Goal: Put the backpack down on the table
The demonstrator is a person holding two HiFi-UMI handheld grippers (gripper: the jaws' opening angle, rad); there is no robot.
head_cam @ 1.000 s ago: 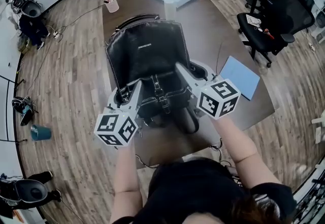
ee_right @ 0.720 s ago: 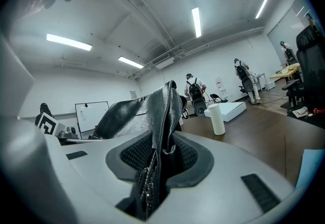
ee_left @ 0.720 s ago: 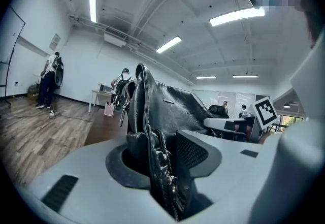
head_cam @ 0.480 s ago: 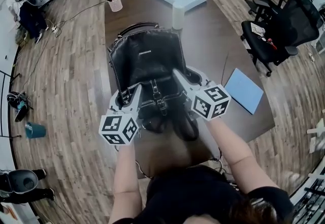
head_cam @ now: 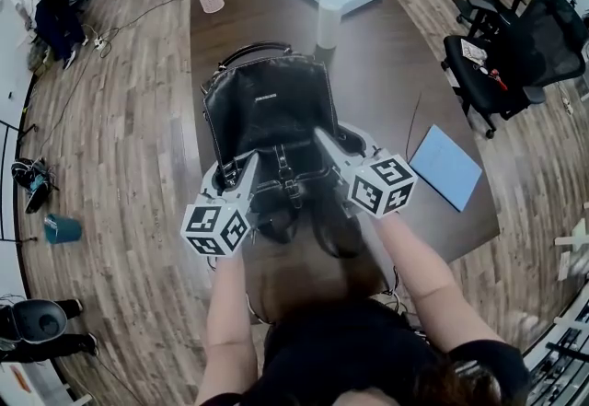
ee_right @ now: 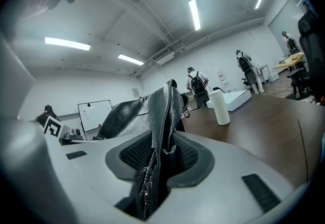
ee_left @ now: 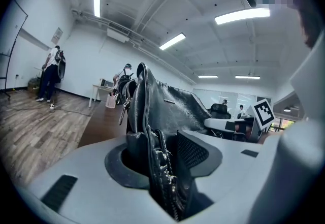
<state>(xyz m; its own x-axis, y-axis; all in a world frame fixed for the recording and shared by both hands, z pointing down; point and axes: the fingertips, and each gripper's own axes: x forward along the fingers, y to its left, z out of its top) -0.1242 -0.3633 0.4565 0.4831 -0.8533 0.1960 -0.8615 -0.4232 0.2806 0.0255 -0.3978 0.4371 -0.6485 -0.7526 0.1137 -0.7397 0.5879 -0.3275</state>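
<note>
Black backpack over the brown desk.
Left gripper and right gripper grasp its near sides; straps hang below.

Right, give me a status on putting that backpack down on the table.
Done: the backpack is gripped and brought over the table. In hand: the left gripper and right gripper each hold one side of it, fingers shut on the leather edge. Left: resting it fully on the table, which I can't confirm yet, then letting go.
</note>
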